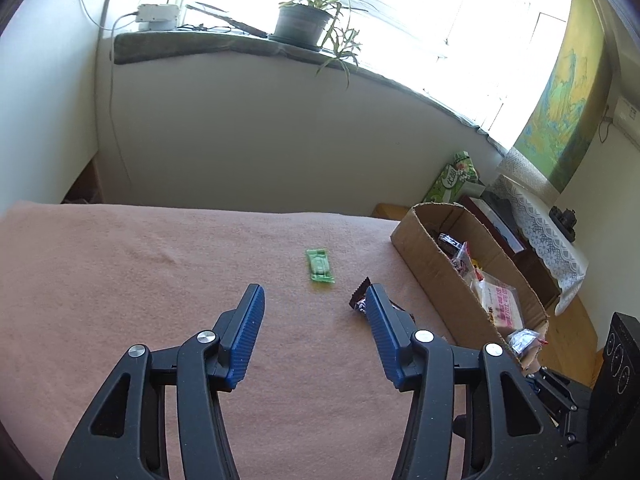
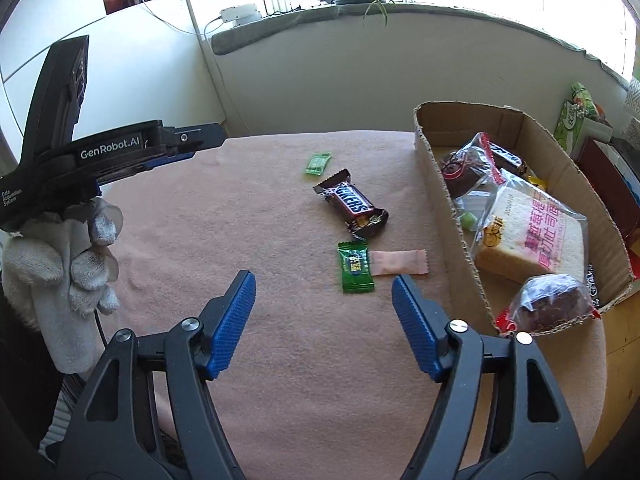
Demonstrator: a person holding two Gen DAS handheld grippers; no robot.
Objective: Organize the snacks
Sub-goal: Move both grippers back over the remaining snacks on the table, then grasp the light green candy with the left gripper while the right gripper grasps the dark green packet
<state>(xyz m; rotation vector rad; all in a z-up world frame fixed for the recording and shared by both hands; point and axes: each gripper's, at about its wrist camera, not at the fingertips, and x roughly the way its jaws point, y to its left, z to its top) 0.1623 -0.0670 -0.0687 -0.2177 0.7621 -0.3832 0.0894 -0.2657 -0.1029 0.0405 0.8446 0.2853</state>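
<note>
On the pink cloth lie a Snickers bar (image 2: 352,206), a dark green candy (image 2: 355,267), a pale pink sachet (image 2: 398,263) and a small light green packet (image 2: 318,163). My right gripper (image 2: 324,292) hovers open just in front of the green candy, nothing between its fingers. In the left wrist view, my left gripper (image 1: 316,300) is open above the cloth; the light green packet (image 1: 320,266) lies just beyond it and the Snickers bar (image 1: 359,300) peeks out behind its right finger. The cardboard box (image 2: 436,196) holds bagged bread and wrapped cakes.
The left gripper's body and a white-gloved hand (image 2: 60,256) show at the left of the right wrist view. The cardboard box (image 1: 436,276) stands at the cloth's right edge. A windowsill with a potted plant (image 1: 304,20) runs behind the table. A green tissue box (image 1: 452,180) sits beyond.
</note>
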